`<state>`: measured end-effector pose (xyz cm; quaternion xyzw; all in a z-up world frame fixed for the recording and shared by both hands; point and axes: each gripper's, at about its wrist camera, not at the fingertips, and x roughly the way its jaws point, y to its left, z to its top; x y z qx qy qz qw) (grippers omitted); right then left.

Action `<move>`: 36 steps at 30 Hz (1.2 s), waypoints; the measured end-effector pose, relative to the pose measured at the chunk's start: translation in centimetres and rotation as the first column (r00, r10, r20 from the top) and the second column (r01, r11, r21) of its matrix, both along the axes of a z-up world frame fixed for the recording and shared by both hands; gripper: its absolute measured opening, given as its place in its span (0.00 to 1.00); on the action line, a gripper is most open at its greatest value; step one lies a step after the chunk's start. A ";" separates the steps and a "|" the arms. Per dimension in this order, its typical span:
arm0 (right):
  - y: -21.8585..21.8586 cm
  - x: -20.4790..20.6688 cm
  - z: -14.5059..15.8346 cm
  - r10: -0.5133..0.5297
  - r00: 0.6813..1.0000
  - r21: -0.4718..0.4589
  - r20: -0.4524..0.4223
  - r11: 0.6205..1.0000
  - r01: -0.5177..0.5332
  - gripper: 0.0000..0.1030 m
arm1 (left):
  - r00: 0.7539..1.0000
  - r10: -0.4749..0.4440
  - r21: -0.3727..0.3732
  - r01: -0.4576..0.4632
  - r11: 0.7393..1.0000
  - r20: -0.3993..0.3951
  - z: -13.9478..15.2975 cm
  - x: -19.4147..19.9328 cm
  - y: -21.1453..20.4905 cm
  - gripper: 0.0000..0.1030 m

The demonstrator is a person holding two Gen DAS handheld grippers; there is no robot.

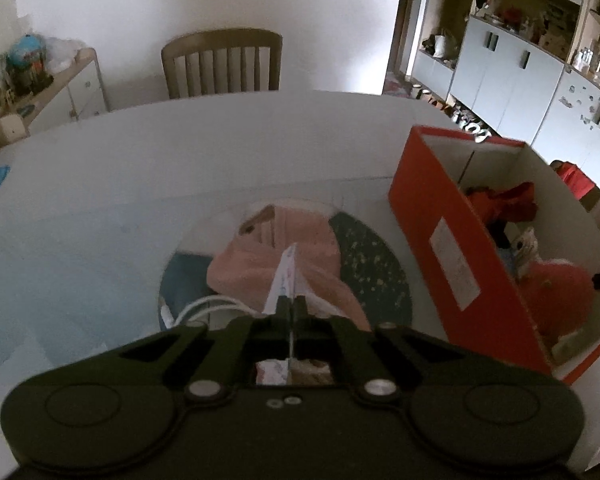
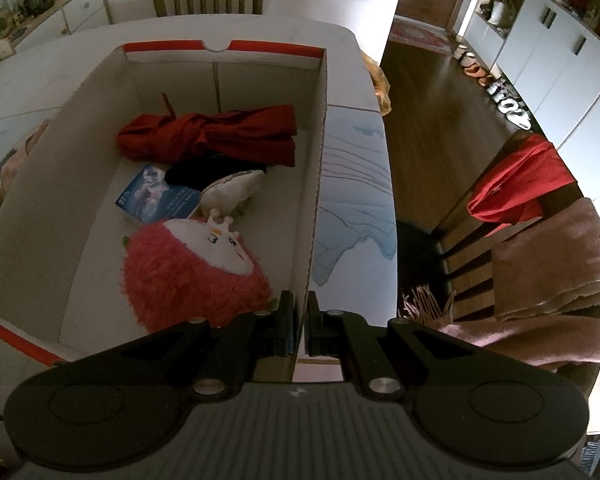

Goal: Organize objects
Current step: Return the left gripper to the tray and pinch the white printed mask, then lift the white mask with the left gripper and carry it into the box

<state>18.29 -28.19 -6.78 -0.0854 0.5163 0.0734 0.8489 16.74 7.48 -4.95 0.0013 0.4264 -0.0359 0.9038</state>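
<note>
My left gripper (image 1: pixel 291 304) is shut on a thin white paper card (image 1: pixel 286 276), held edge-on above a round placemat (image 1: pixel 368 252) with a pink cloth (image 1: pixel 284 256) and a white cable (image 1: pixel 208 306) on it. The orange cardboard box (image 1: pixel 432 200) stands to its right. My right gripper (image 2: pixel 299 312) is shut on the box's right wall (image 2: pixel 314 184). Inside the box lie a pink plush toy (image 2: pixel 188 272), a red cloth (image 2: pixel 220 136), a blue booklet (image 2: pixel 156 196), a white shoe-like thing (image 2: pixel 232 192) and something black (image 2: pixel 204 170).
A wooden chair (image 1: pixel 220 64) stands behind the white table (image 1: pixel 180 152). Right of the table is a chair (image 2: pixel 480 216) draped with a red garment (image 2: pixel 520 184) and a pink blanket (image 2: pixel 552 264). White cabinets (image 2: pixel 552 48) line the far right wall.
</note>
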 end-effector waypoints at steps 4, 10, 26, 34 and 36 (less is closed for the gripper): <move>-0.1 -0.1 0.0 0.003 1.000 0.004 0.003 1.000 -0.003 0.04 | 0.999 -0.023 -0.006 0.023 1.000 0.038 2.1 -0.3 -0.8 0.00; -0.3 -0.2 0.0 0.009 1.000 0.020 0.009 1.000 -0.009 0.04 | 0.993 -0.072 -0.018 0.074 0.997 0.094 4.8 -0.1 -3.1 0.00; -0.7 -0.3 0.0 0.017 1.000 0.041 0.012 0.999 -0.018 0.04 | 0.941 -0.294 -0.030 0.303 0.953 0.166 8.3 1.1 -11.4 0.00; -1.0 -0.3 0.0 0.022 1.000 0.051 0.012 0.998 -0.023 0.04 | 0.916 -0.381 -0.026 0.387 0.922 0.125 6.6 1.5 -15.9 0.00; -1.0 -0.3 -0.1 0.023 1.000 0.054 0.013 0.998 -0.023 0.04 | 0.915 -0.387 -0.018 0.392 0.920 0.110 6.0 2.1 -16.8 0.00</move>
